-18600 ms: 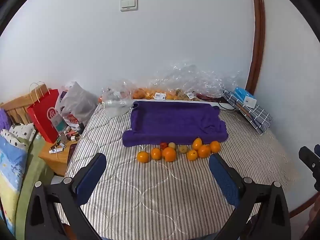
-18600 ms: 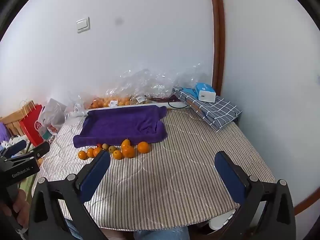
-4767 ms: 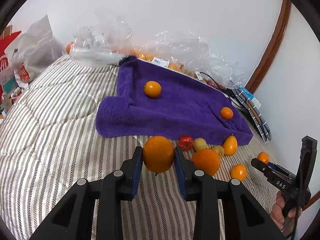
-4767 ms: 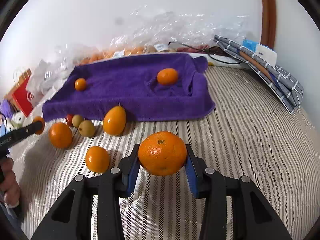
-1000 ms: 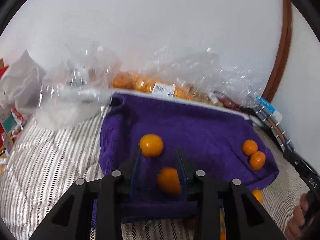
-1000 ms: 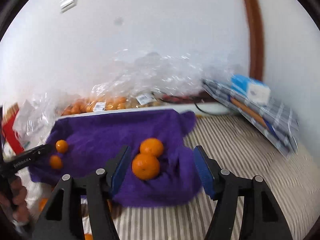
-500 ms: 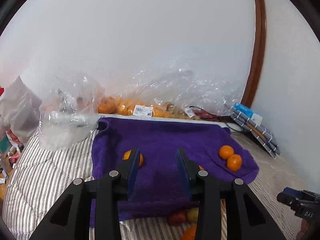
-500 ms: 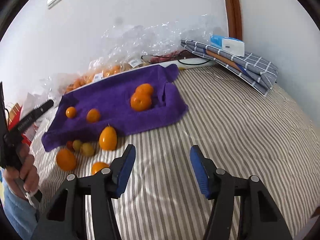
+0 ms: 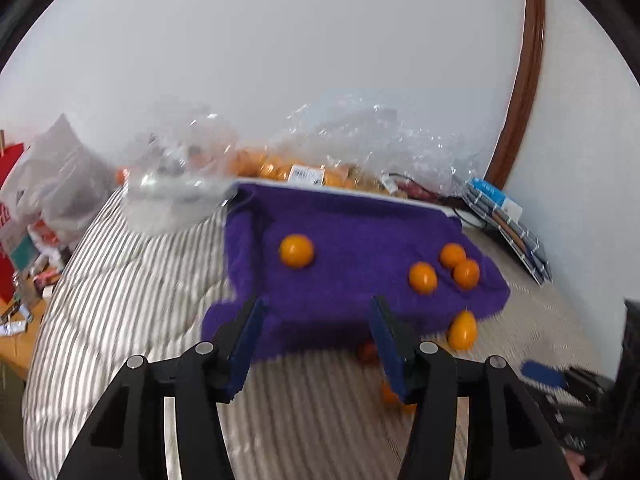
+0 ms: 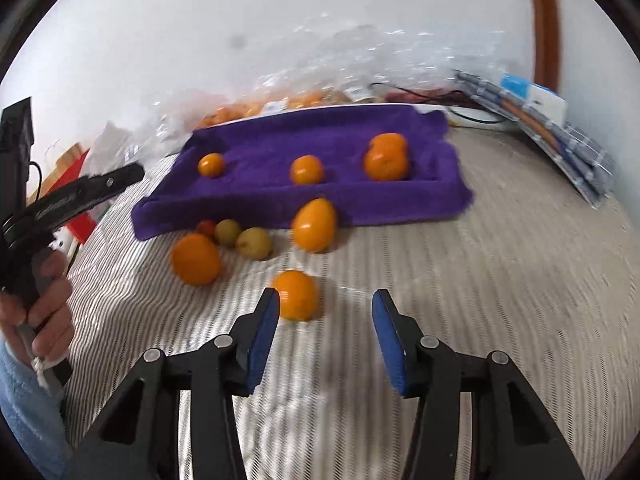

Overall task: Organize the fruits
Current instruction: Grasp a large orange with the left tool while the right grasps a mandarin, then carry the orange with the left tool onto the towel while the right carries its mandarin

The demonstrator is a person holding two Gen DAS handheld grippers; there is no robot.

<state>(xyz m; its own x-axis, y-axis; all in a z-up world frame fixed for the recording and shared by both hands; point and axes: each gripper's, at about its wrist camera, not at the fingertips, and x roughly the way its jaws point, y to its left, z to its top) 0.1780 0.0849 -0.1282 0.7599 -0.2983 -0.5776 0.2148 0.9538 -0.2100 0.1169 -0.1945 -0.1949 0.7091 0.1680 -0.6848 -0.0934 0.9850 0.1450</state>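
Fruits (image 10: 314,225) lie on striped bedding (image 10: 480,280); left tongs (image 9: 316,326) opening, right tongs (image 10: 325,312) closing, both empty.

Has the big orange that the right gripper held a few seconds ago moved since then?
Yes. It now lies on the purple towel near its right end, touching another orange; the big orange is the nearer one.

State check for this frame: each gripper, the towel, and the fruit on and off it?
left gripper: opening, empty.
right gripper: closing, nothing gripped.
purple towel: spread, four oranges on it.
nearest orange: on bedspread, beside the right gripper's left finger.
oval orange fruit: on bedspread, at towel edge.
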